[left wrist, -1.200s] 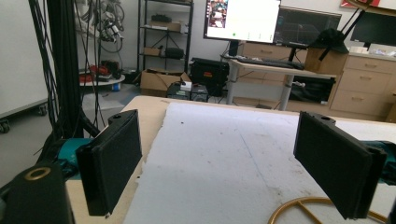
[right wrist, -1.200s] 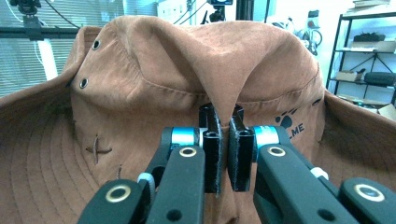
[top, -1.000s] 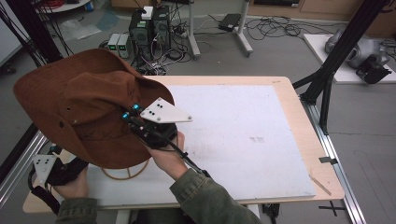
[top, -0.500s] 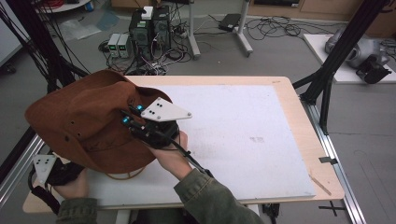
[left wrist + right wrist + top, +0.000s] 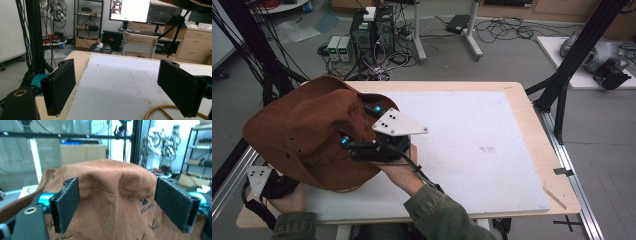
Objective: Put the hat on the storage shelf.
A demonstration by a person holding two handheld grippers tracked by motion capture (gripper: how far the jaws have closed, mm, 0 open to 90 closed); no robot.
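A brown suede hat (image 5: 307, 130) with a wide brim sits at the table's left side, over its near-left corner. My right gripper (image 5: 357, 125) is right against its crown. In the right gripper view the gripper (image 5: 122, 202) has just been opening. Its pads stand wide on either side of the hat's crown (image 5: 107, 185) and do not press on it. My left gripper (image 5: 267, 182) rests low at the near-left corner, partly under the brim. Its jaws (image 5: 120, 90) are open with nothing between them.
A white board (image 5: 492, 125) covers most of the wooden table (image 5: 532, 115). A thin tan ring (image 5: 160, 112) lies on the board close to the left gripper's right jaw. Black frame posts (image 5: 567, 80) stand at the table's sides, with computers and cables on the floor behind.
The hat has come down and in toward the table's left side, covering the tan ring beneath it. The right gripper's jaws have parted from the hat. The left hand has stayed put.
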